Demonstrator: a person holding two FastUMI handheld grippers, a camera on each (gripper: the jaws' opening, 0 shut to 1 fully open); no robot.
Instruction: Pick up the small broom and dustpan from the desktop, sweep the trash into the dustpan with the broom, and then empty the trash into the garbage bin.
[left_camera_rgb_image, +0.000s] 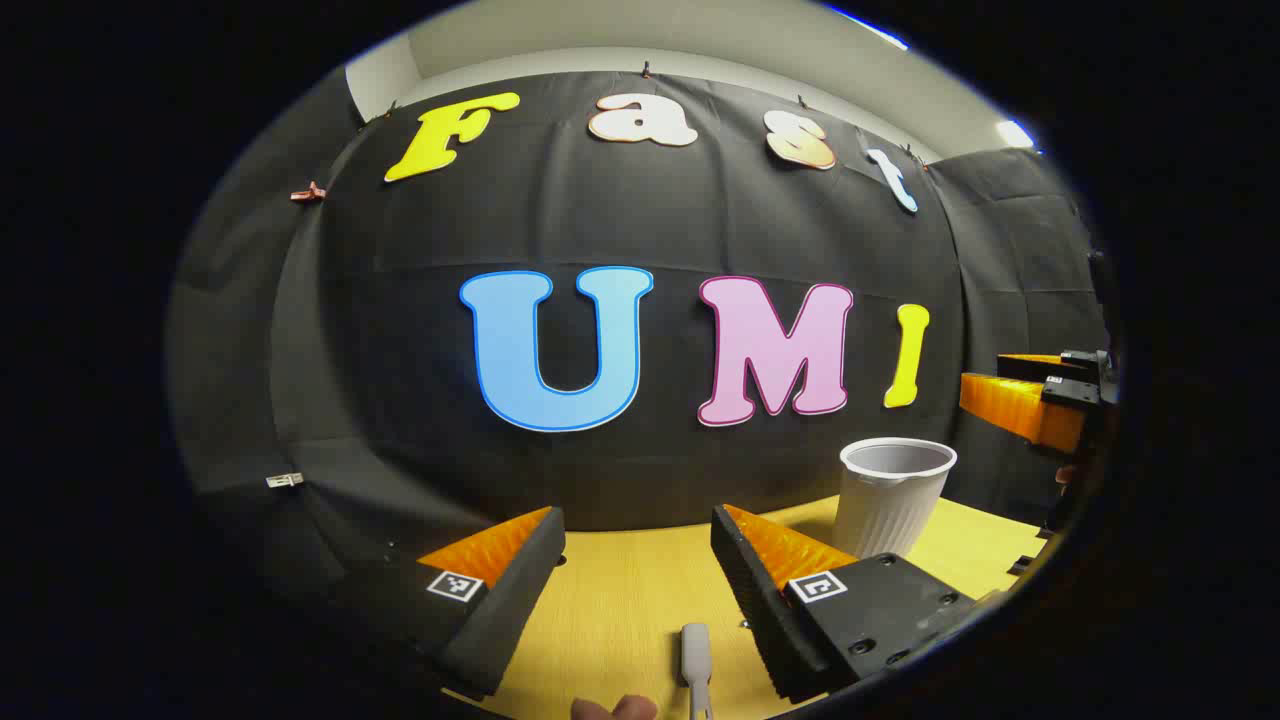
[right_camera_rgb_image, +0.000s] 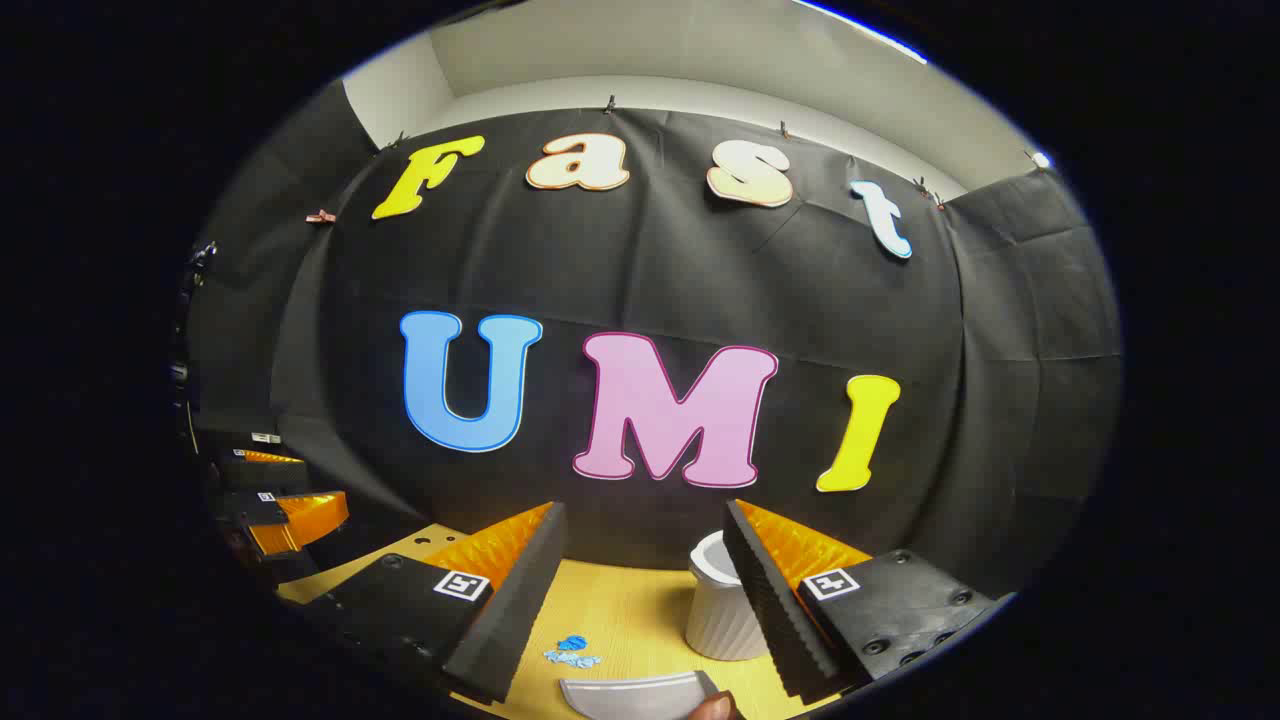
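Left gripper (left_camera_rgb_image: 637, 560) is hovering over the desk (left_camera_rgb_image: 620, 590), fingers spread wide, nothing between them. Just below the gap a pale handle tip (left_camera_rgb_image: 695, 650) is poking up from the bottom edge; judging by shape it is likely the broom, though the bristle end is out of frame, so not certain. A fingertip (left_camera_rgb_image: 615, 708) is showing beside it.

Right gripper (right_camera_rgb_image: 640, 570) is likewise spread and holding nothing. Nearest its gap the dustpan (right_camera_rgb_image: 635, 693) is lying flat on the desk, its curved grey rim facing the camera. Just beyond it, blue trash scraps (right_camera_rgb_image: 572, 651) are sitting in a small cluster.

Handling estimate: both tools are looking like light, stiff plastic, probably smooth and a bit slippery. Best hold for the broom is across the handle near its tip. The dustpan's handle is not visible, so its grip point is open.

Farther back, the ribbed white cup (right_camera_rgb_image: 720, 610) is standing upright, presumably the bin. It is looking thin and light, so a bump from the pan could tip it. It is partly hidden behind the right gripper's right finger. In the left gripper view the other gripper is visible at far right.
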